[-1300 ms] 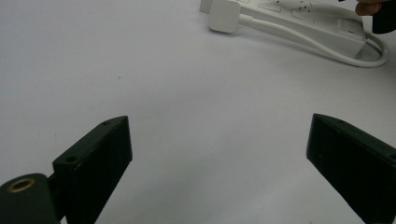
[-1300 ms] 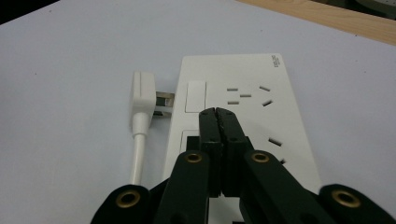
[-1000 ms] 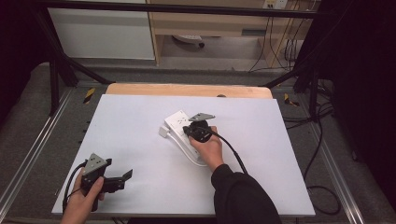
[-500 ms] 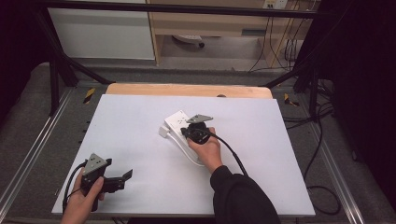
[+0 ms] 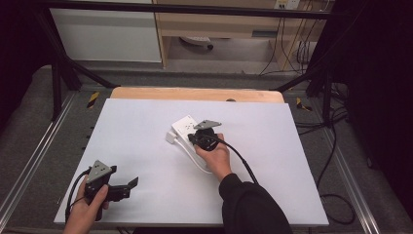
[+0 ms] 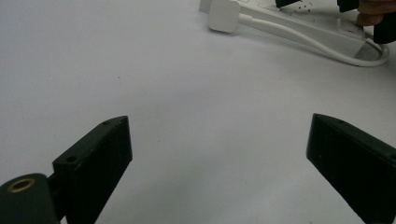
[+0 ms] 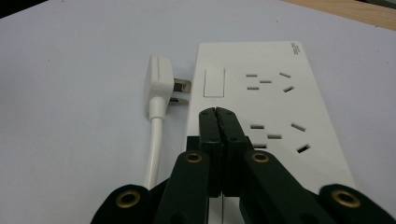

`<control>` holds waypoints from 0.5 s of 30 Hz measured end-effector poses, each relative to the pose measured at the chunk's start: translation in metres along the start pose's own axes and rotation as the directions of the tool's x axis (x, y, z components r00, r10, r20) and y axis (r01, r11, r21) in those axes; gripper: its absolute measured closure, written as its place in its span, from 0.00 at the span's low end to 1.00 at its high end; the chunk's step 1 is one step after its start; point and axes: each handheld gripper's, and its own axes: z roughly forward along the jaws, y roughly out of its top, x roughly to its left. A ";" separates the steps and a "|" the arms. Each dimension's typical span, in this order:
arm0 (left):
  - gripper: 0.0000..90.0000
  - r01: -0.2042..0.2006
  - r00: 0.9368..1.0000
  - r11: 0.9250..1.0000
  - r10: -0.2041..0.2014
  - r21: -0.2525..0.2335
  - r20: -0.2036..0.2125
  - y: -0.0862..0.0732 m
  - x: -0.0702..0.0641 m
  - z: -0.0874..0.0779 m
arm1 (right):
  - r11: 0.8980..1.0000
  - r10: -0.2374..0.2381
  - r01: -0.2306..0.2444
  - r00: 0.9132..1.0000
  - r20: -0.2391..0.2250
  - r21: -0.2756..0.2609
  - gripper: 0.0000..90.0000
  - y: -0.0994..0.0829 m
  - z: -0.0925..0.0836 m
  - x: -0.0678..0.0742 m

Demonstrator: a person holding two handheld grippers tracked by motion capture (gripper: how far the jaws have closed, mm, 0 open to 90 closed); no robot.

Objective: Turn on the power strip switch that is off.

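The power strip (image 7: 261, 107) lay near the middle of the white table (image 5: 292, 161), with its own plug (image 7: 161, 86) lying loose just beside its left edge, prongs pointing at the strip's side, and the white cord (image 7: 153, 149) running back along that same edge. My right gripper (image 7: 218, 116) sat over the strip with its jaws pressed flat together, nothing between them, the tips just short of the rocker switch (image 7: 214, 82); whether they touched the strip's face I could not tell. My left gripper (image 5: 130, 185) waited well apart from the strip, near the table's front left corner, jaws spread wide with nothing between them.

I judged the strip a light, stiff plastic box with a smooth top (slippery on that bare surface, so a push could make it skate rather than stay put). The best hold seemed to be across its long sides, away from the sockets. The plug looked small and hard, easy to pinch by its flat body; the cord was soft and springy, and would probably drag the plug off line if I grabbed it there
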 end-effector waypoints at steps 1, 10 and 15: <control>0.08 0.000 1.000 1.000 0.000 0.000 0.000 0.000 0.000 0.000 | 1.000 0.002 -0.002 1.000 0.000 0.001 1.00 0.000 0.000 0.000; 0.08 -0.004 1.000 1.000 0.004 0.000 0.004 0.000 -0.001 0.000 | 1.000 -0.003 0.003 1.000 0.001 -0.001 1.00 0.000 0.000 0.000; 0.08 -0.002 1.000 1.000 0.002 0.001 0.002 0.000 0.000 0.000 | 1.000 -0.003 0.003 1.000 0.001 0.000 1.00 0.000 0.000 0.000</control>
